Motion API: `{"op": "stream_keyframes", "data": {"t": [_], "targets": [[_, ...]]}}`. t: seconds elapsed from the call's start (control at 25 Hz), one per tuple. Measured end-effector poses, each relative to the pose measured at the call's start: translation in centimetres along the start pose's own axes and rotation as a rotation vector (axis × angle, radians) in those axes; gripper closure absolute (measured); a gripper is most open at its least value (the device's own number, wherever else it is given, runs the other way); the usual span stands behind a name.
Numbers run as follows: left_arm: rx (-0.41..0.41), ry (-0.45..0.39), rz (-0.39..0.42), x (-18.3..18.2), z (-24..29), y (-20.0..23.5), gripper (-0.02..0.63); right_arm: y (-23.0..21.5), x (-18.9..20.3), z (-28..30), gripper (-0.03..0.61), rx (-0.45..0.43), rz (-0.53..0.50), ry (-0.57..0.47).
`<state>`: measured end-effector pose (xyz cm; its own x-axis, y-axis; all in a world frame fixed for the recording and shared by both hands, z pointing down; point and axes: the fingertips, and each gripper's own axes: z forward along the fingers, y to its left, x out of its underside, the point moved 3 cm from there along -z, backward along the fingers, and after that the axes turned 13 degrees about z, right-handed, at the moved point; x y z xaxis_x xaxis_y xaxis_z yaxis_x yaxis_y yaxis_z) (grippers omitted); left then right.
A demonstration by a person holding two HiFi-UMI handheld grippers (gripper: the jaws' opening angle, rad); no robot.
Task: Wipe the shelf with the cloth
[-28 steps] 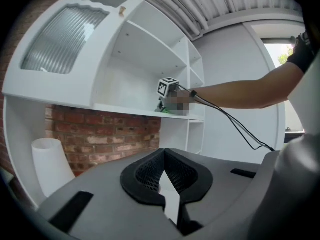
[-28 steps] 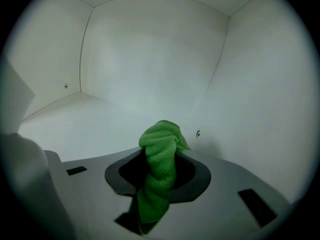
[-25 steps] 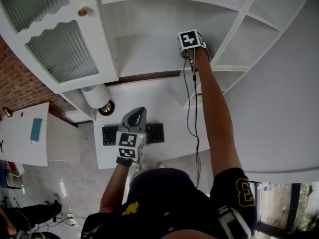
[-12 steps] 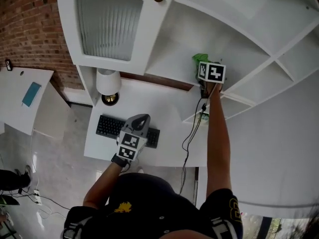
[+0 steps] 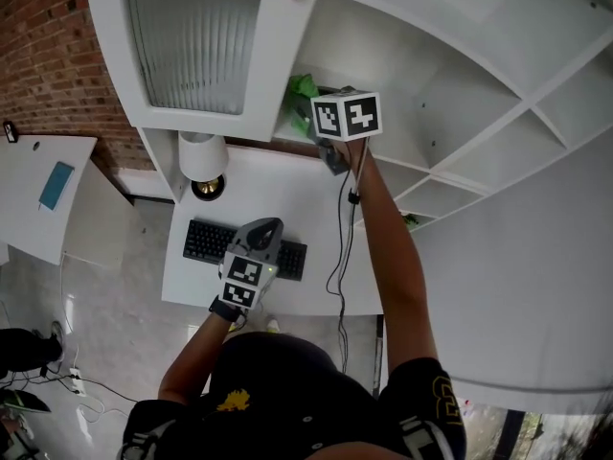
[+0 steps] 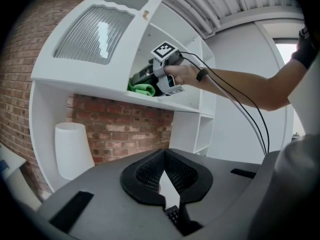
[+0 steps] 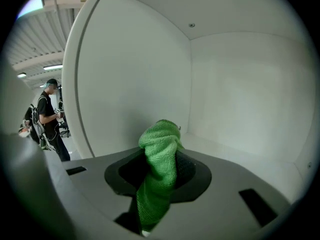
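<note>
Right gripper (image 7: 160, 159) has slid left along the shelf (image 5: 383, 94), toward the cabinet door (image 5: 192, 36).
I see its jaws clenched on the green cloth (image 7: 161, 134), bunched past the tips inside the shelf. My left gripper (image 6: 164, 156) hangs closed and empty above the desk (image 5: 287, 190), near the keyboard (image 5: 206, 240) and lamp (image 5: 203, 156).

We see the right tongs (image 7: 158, 178) clamped on a green microfibre cloth (image 7: 161, 143), which stands bunched up out of the jaws. The cloth tip is low over the white shelf (image 7: 240, 154); we can't tell if they touch. Plain white back wall (image 7: 250, 84) ahead, curved side panel (image 7: 130, 79) on the left. Past the panel, a person (image 7: 50, 115) in dark clothes and a cap stands side-on.
</note>
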<state>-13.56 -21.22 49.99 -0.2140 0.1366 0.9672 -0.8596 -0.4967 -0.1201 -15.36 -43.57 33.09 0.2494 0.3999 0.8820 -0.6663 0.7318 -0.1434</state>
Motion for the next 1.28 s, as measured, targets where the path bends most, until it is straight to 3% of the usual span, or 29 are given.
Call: {"op": "stream_keyframes", "data": {"t": [0.16, 0.48, 0.72, 1.28], "targets": [[-0.026, 0.003, -0.004, 0.1, -0.2, 1.0, 0.597, 0.1, 0.1, 1.9, 0.476, 0.022, -0.022, 0.011], [-0.038, 0.005, -0.006, 0.2, 0.1, 1.5, 0.597, 0.5, 1.1, 2.9, 0.478, 0.113, -0.23, 0.045], [-0.007, 0.005, 0.012, -0.2, 1.0, 0.4, 0.597, -0.1, 1.2, 2.6, 0.479, 0.052, -0.153, 0.089], [0.011, 0.029, 0.031, 0.0, 1.7, -0.4, 0.597, -0.6, 1.1, 2.3, 0.479, 0.051, -0.159, 0.084]]}}
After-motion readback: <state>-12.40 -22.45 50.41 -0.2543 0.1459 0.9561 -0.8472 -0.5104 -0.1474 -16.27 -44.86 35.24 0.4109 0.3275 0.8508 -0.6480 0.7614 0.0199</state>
